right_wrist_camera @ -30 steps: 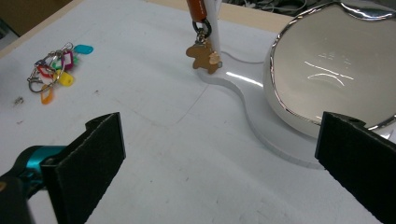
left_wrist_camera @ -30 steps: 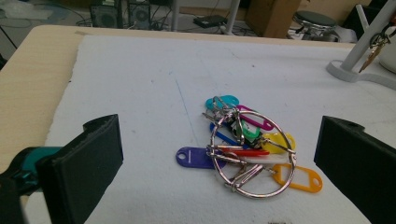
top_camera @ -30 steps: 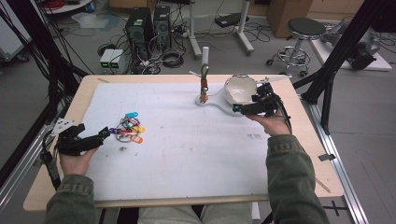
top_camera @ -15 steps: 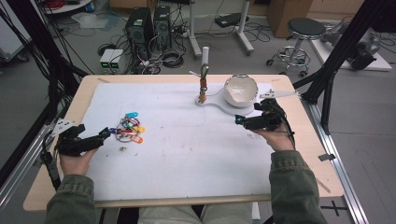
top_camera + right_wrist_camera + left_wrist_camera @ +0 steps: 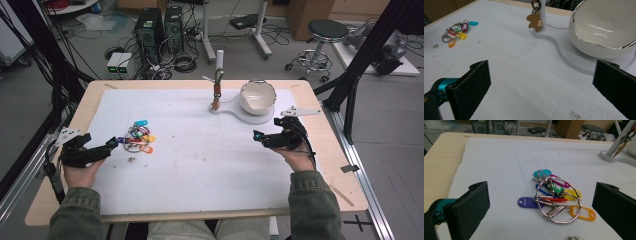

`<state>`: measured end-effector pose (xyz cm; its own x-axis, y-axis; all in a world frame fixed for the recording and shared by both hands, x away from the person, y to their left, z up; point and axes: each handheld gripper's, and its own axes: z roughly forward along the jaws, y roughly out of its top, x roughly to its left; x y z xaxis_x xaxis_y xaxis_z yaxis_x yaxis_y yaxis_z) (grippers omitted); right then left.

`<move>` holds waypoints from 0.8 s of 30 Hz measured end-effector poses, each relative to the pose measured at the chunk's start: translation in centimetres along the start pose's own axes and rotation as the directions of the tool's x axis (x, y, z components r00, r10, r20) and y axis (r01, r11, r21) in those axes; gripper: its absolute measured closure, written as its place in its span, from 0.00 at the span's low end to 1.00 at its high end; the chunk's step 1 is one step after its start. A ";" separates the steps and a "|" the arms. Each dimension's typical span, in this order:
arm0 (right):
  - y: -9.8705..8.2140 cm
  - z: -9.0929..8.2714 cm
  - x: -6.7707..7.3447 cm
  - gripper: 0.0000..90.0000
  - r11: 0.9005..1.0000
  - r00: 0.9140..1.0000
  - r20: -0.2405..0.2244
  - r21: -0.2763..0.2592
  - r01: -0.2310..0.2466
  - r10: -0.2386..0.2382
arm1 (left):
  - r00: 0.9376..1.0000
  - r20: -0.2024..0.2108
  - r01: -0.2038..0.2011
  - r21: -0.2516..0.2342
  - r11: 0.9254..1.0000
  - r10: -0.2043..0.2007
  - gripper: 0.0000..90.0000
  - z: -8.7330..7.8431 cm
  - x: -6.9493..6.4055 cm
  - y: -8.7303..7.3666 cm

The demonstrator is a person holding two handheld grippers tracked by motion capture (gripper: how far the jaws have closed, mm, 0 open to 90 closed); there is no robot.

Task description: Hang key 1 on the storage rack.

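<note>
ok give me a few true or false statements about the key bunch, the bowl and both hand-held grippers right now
1. The left hand-held gripper is open, with the key bunch lying on the mat between and ahead of its jaws. True.
2. The key bunch is already clamped and lifted off the mat. False: it lies flat on the white mat, untouched.
3. The white bowl sits on a white base near the table's far edge. True.
4. The right hand-held gripper holds the bowl. False: its jaws are open and empty, short of the bowl.
5. A small charm hangs from the post beside the bowl. True.
</note>
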<state>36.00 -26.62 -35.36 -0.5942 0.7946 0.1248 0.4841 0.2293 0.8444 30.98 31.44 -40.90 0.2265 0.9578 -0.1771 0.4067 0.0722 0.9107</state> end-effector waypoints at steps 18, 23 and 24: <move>-3.8 -0.2 -0.5 0.01 1.000 0.998 0.053 -0.027 -0.017 0.018 | 1.000 0.007 0.000 0.006 1.000 0.000 0.02 0.1 -0.1 0.0; -4.5 -0.1 -0.5 0.01 1.000 0.996 0.087 -0.013 0.009 -0.007 | 1.000 0.012 -0.001 0.007 1.000 0.001 0.02 0.1 -0.1 0.0; -4.6 -0.2 -0.4 0.01 1.000 0.995 0.095 -0.015 0.013 -0.011 | 1.000 0.013 -0.002 0.007 1.000 0.002 0.02 0.1 -0.2 0.0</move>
<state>33.86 -28.11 -39.19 -0.5360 0.8417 0.0655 0.4665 0.2306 0.8539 31.05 31.26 -40.94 0.2386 0.9543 -0.1801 0.4120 0.0685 0.9086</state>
